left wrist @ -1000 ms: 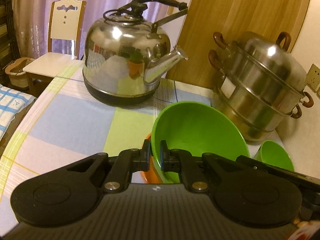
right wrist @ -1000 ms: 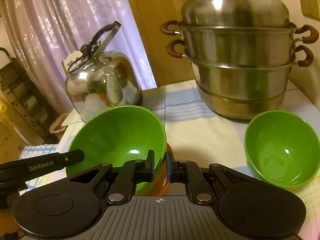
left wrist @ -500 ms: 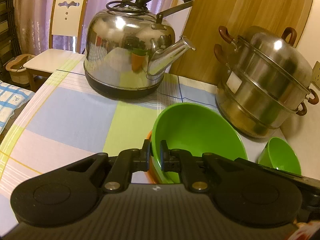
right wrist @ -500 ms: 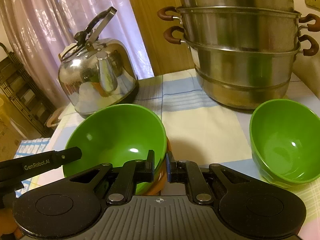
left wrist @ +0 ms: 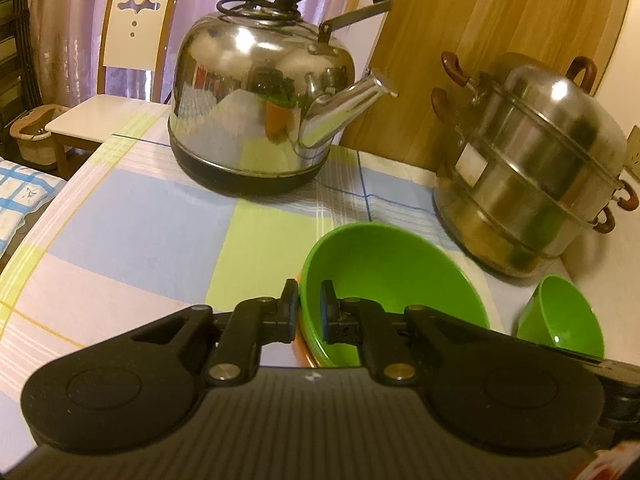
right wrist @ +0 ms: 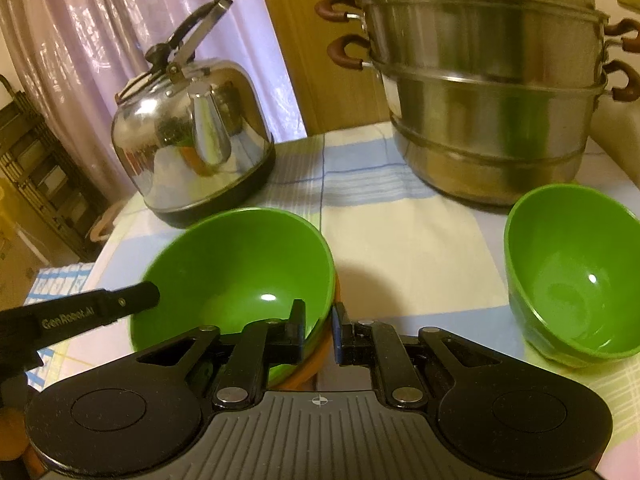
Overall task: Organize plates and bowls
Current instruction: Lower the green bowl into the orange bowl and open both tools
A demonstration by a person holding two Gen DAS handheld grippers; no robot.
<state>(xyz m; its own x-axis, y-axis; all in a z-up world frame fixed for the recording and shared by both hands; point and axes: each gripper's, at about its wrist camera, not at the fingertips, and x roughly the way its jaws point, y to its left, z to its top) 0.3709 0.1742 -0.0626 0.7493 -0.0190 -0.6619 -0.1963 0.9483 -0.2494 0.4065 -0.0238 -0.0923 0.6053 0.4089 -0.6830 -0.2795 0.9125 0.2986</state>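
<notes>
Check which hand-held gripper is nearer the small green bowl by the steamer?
Right. The right hand-held gripper straddles the big green bowl's rim on the side facing the small green bowl; the left hand-held gripper clamps the opposite rim, farther away.

Large bowl (right wrist: 224, 264) bright green, orange dish (right wrist: 316, 364) beneath. Small bowl (right wrist: 572, 276) same green. Tablecloth (left wrist: 160, 232) checked: pale blue, lime, pink, white stripes. Kettle (left wrist: 256, 108) mirror steel, black base and handle. Steamer pot (right wrist: 488, 112) steel, brown handles. Curtain (right wrist: 80, 40) lilac.
</notes>
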